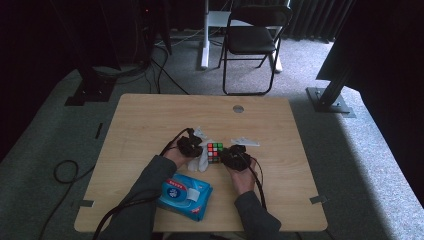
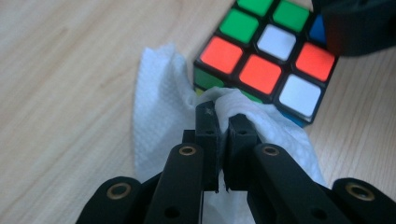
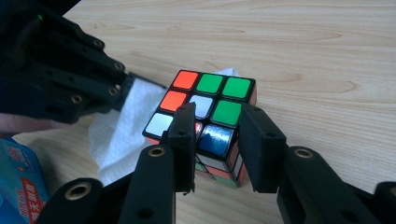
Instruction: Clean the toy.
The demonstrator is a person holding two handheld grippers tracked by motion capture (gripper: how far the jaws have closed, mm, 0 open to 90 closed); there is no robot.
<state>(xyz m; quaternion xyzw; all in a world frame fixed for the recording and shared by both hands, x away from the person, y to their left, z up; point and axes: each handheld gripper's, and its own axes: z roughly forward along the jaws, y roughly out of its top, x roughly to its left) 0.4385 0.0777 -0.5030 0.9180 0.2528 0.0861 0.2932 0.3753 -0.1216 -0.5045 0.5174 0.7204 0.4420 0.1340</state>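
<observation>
Cube on wood table, grey carpet, chair behind.

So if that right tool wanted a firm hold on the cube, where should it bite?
Probably across two opposite flat side faces of the cube, coming from the person's side as the right tool does now. The cube sits flat on the table, so its sides stand upright and parallel. The wipe and left tool crowd the other side.

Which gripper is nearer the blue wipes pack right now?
Left. The left gripper, shut on a white tissue, sits just above the wipes pack. The right gripper is farther off, beside the puzzle cube.
</observation>
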